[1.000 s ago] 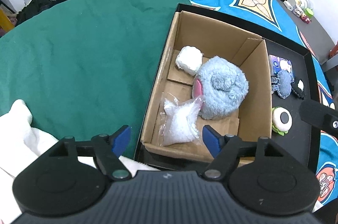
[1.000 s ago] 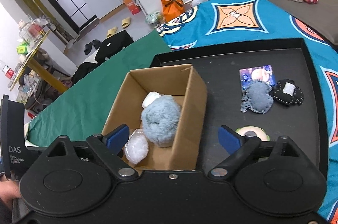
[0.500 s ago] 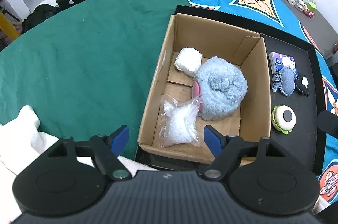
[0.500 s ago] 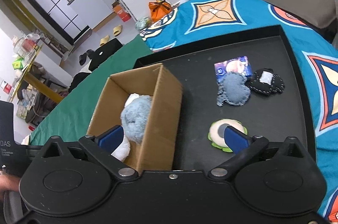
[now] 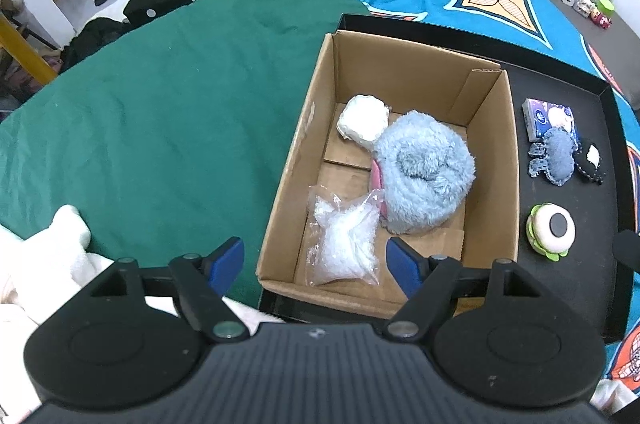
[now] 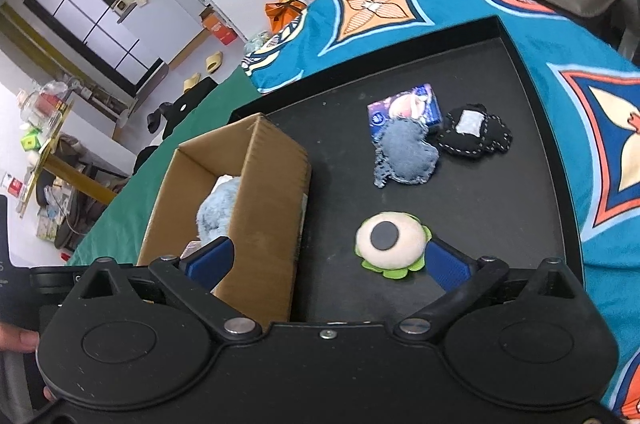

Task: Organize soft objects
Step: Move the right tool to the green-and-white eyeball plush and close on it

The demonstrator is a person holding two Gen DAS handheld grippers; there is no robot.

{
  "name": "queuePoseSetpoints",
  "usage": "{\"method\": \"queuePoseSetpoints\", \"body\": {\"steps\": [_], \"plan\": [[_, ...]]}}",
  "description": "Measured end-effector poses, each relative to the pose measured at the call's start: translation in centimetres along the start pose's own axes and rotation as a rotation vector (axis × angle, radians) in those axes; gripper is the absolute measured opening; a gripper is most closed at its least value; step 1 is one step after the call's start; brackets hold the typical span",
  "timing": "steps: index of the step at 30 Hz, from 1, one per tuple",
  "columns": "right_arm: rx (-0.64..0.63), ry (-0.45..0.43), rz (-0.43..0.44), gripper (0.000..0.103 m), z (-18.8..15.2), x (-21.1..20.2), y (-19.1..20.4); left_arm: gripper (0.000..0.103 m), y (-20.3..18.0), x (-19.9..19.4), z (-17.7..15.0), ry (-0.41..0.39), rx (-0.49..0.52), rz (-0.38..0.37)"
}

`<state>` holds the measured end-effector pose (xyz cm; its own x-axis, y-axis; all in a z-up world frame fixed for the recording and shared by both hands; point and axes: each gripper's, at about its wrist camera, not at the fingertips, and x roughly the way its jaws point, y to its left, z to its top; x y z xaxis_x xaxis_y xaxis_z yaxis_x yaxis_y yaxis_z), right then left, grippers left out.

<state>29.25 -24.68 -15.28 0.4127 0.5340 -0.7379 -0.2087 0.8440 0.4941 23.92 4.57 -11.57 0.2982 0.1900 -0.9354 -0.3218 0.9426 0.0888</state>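
Shifted rightward off the cardboard box (image 6: 240, 199), right gripper (image 6: 324, 256) has jaws wide and empty, its right pad just beside the round eye-patch plush (image 6: 390, 240) on the black tray (image 6: 532, 71). Left gripper (image 5: 316, 264), jaws wide and empty, hangs over the box's near end, farther away. Beyond lie 3 more items: denim plush (image 6: 406, 153), black plush (image 6: 474, 131), tissue pack (image 6: 404, 107).

A blue plush (image 5: 424, 171), white ball (image 5: 362, 117) and clear bag (image 5: 346, 244) lie in the cardboard box (image 5: 288, 159); a round eye cushion (image 6: 390, 238) lies on the black tray (image 6: 480, 207).

Right gripper (image 6: 326, 260) now over black tray (image 6: 532, 95), off cardboard box (image 6: 272, 199), jaws spread wider than before, nothing between. Cream-and-green plush (image 6: 390, 244) now just ahead, beside its right finger. Left gripper (image 5: 316, 262) view barely shifted.
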Motion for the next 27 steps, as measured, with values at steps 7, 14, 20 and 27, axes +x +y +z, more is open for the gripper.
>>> {"method": "queuePoseSetpoints", "body": {"steps": [7, 14, 20, 27], "plan": [[0.028, 0.007, -0.014, 0.103, 0.1, 0.8, -1.6, 0.077, -1.0, 0.4, 0.2, 0.002, 0.03, 0.027], [-0.021, 0.021, -0.045, 0.103, -0.5, 2.3, -1.9, 0.077, -1.8, 1.2, 0.5, 0.01, 0.054, 0.057], [-0.091, 0.021, -0.088, 0.102, -0.9, 3.5, -1.4, 0.077, -2.3, 2.3, 0.9, 0.02, 0.071, 0.081], [-0.166, 0.022, -0.162, 0.102, -1.1, 5.1, -1.1, 0.077, -3.0, 3.3, 1.4, 0.028, 0.094, 0.102]]}}
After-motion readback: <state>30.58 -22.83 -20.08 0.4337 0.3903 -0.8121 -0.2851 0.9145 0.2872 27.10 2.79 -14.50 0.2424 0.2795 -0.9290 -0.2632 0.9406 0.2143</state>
